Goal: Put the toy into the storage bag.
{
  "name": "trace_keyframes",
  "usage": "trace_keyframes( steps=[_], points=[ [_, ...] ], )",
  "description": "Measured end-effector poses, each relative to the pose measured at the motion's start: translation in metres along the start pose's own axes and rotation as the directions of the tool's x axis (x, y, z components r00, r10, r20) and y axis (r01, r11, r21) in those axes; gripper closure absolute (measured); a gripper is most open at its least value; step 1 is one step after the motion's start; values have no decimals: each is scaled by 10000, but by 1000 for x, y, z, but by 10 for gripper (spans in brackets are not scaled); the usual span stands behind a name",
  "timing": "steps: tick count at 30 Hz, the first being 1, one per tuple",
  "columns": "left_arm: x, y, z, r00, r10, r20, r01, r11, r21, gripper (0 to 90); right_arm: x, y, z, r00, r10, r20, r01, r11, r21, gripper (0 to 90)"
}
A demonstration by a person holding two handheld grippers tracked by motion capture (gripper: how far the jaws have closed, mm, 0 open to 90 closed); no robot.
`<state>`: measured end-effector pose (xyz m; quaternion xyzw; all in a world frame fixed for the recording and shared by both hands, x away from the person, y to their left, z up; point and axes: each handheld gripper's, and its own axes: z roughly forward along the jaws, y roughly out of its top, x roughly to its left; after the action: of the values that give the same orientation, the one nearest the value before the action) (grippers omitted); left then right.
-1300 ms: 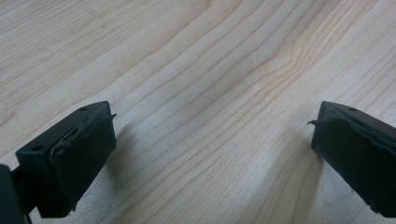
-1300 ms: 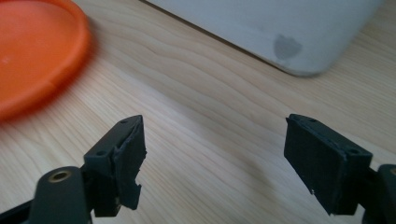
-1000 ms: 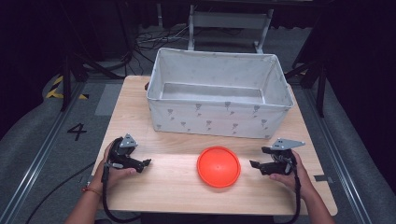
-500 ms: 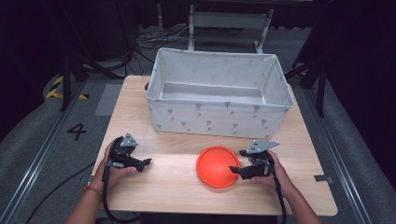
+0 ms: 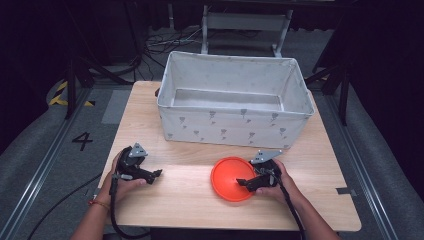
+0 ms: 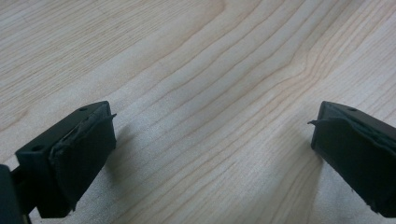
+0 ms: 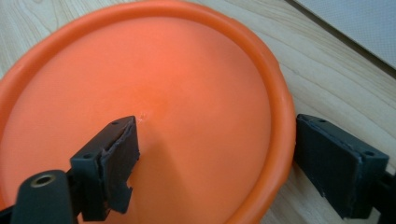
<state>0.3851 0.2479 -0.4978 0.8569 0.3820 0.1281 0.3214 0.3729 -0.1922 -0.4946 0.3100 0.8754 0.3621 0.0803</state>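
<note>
Light wooden table (image 5: 190,200) holds a big grey fabric bin with a little printed pattern (image 5: 232,112) at the back, and the round orange plastic dish (image 5: 233,178) sits just in front of it. Right tongs (image 7: 210,163) are spread wide, straddling the dish rim. Left tongs (image 6: 210,158) gape over bare wood.

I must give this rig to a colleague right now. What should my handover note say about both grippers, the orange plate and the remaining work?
Right gripper: open, jaws astride the rim of the orange plate, one over the inside, one outside; not closed yet.
Left gripper: open, holding nothing, low over the bare wooden table.
Plate lies flat before the grey fabric bin.
Done: the reach. Left: grip and lift, probably into the bin.
</note>
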Motion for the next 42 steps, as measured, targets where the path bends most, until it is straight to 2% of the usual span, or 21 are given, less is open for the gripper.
trace_keyframes(
  steps=[2, 7, 10, 13, 17, 21, 28, 38, 42],
  points=[
    [0, 0, 0, 10000, 13, -23, -13, 10000, 2, 2, 4, 0, 1, 9999, -169, 29, 169, 9998, 42, 152],
    [0, 0, 0, 10000, -12, -34, 12, 10000, -9, 2, 6, 0, 2, 9999, -123, 89, 124, 9999, -86, 174],
    [-1, -1, 0, 9999, -86, -74, 86, 10000, -12, 2, 7, 3, 0, 9990, 97, 431, -102, 9999, 126, 281],
    [-1, -1, 0, 9999, -119, -101, 119, 9999, -18, 2, 3, 1, -5, 9971, 502, 570, -500, 9987, -48, 433],
    [-1, -1, 0, 9999, -119, -98, 118, 9999, -19, 2, -3, -1, -7, 9949, 894, 463, -882, 9957, -268, 540],
    [-1, -1, 0, 9999, -119, -101, 119, 9999, -20, 2, -8, -3, -12, 9925, 1217, 135, -1209, 9913, -521, 645],
    [-1, -1, -1, 9998, -123, -136, 123, 9999, -15, 2, -5, 2, -22, 9966, 823, 71, -814, 9929, -873, 730],
    [-1, -1, -1, 9998, -154, -157, 154, 9999, -13, 2, 1, 14, -53, 9975, 85, -704, -198, 9867, -1612, 822],
    [-1, -1, -1, 9998, -149, -157, 149, 9999, -13, 2, 11, 20, -66, 9963, -707, -486, 623, 9856, -1574, 823]
  ],
)
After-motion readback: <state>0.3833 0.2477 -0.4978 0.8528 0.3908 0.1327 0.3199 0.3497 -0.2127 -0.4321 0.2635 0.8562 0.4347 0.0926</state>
